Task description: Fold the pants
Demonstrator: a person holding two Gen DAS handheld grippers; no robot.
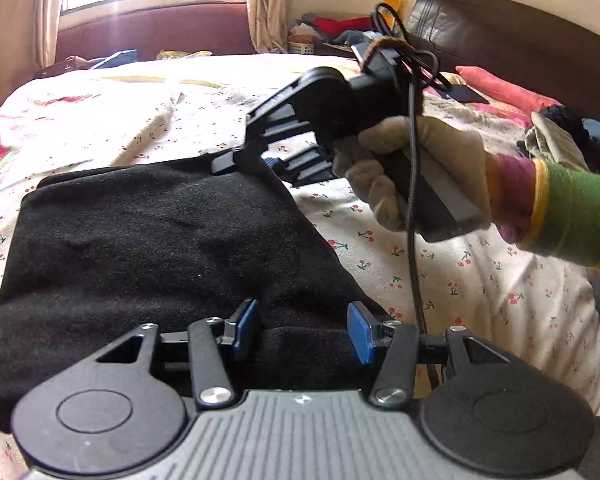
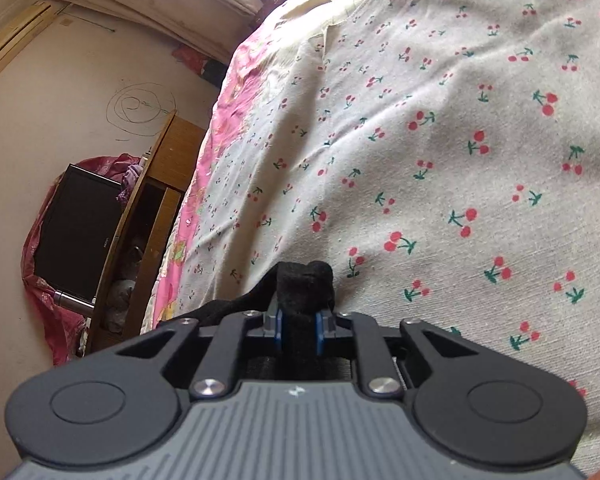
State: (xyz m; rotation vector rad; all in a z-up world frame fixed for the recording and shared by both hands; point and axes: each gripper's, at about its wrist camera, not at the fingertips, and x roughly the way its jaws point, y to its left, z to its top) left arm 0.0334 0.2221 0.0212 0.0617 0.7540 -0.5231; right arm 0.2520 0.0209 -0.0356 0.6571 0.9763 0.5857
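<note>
We have the black pants (image 1: 148, 248) lying on the bed (image 1: 460, 280), already doubled into a thick, squarish stack, and both tools are at its near-right side. The right tool (image 2: 299, 330) has its blue pads pinched narrow on a bunched tuft of the black cloth — in its own view that knot of fabric pokes up just ahead of the fingers, with the cherry-print sheet beyond. From the left view we see that same tool, in a gloved hand (image 1: 412, 168), biting the far right corner of the stack.

The left tool (image 1: 302, 330) sits at the near edge of the pants, its blue pads about half apart; dark fabric lies between and under them, but the pads don't look pressed onto it, so we read it as not gripping yet.

The step in hand looks like taking hold of two corners for the next fold. To do it well, we'd want the left tool to close on every layer at the near corner, not only the top one — a thick stack splays if one ply slips. Then both should lift together and level, keeping the edge between them taut, and carry it over to the far-left edge so the sides line up. The right tool's bite looks small, so pull gently.
</note>
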